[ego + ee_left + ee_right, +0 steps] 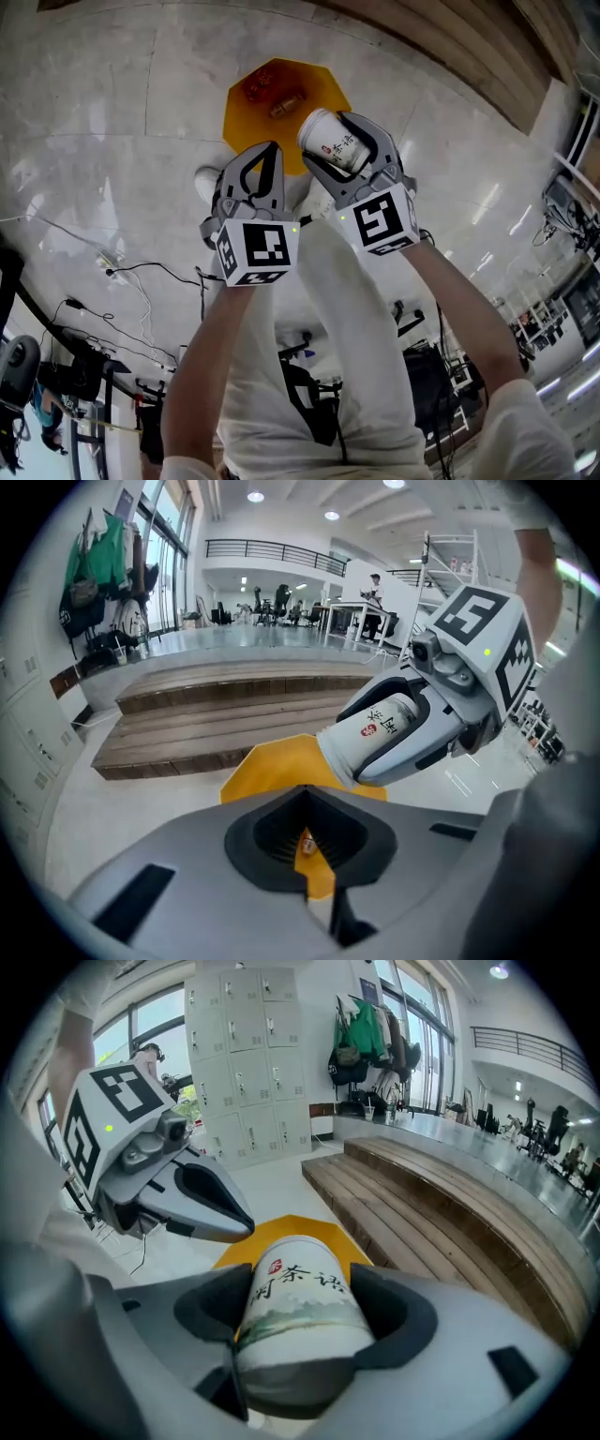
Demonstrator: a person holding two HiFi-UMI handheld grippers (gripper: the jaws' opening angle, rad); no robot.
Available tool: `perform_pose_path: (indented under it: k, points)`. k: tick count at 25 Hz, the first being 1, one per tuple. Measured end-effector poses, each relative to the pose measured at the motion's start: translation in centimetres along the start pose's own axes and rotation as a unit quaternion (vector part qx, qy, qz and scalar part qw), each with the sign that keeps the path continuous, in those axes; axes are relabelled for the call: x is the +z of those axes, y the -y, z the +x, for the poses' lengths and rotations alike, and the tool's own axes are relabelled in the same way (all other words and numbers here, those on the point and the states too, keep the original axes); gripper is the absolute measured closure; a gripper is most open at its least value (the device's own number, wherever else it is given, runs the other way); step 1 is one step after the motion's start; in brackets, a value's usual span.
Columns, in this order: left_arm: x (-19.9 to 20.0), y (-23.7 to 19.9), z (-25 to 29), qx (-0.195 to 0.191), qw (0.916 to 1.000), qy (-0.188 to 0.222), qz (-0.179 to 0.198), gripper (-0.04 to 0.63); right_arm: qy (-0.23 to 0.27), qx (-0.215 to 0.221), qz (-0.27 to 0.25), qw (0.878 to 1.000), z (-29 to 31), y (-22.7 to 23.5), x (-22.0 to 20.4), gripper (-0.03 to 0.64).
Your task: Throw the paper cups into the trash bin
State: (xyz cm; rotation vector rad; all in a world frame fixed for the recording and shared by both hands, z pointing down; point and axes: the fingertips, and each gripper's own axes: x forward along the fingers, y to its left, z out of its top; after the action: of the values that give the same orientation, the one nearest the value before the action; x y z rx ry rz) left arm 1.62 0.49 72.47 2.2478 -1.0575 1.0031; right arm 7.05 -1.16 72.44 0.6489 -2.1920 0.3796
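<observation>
The right tongs (337, 141) pinch a paper cup (298, 1312) above the near edge of the yellow trash bin (267, 94). The left tongs (272, 157), just to the left, are pressed together and hold nothing. Both hide the bin's near part. The small things inside it are too blurry to tell.

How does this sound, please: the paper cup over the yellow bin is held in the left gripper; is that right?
Not quite: the paper cup is held in the right gripper, not the left gripper. It is indeed over the yellow bin. The right gripper view shows the cup between its jaws.
</observation>
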Motion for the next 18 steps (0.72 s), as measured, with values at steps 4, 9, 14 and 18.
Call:
perform_pose_path:
  k: [4, 9, 14, 18]
  points:
    - [-1.5, -0.2, 2.4, 0.006, 0.9993, -0.03, -0.02, 0.592, -0.023, -0.003, 0.016, 1.0, 2.2, 0.4, -0.7, 0.282]
    - [-2.9, -1.9, 4.2, 0.029, 0.9963, -0.066, -0.047, 0.592, -0.058, -0.025, 0.052, 0.997, 4.3, 0.9, -2.0, 0.282]
    - [-3.7, -2.3, 5.3, 0.036, 0.9944, -0.087, -0.047, 0.592, -0.109, -0.012, 0.078, 0.991, 6.4, 0.4, -3.9, 0.268]
    - [-4.5, -2.4, 5.5, 0.04, 0.9919, -0.107, -0.057, 0.592, -0.122, 0.008, 0.078, 0.989, 6.6, -0.5, -4.3, 0.227]
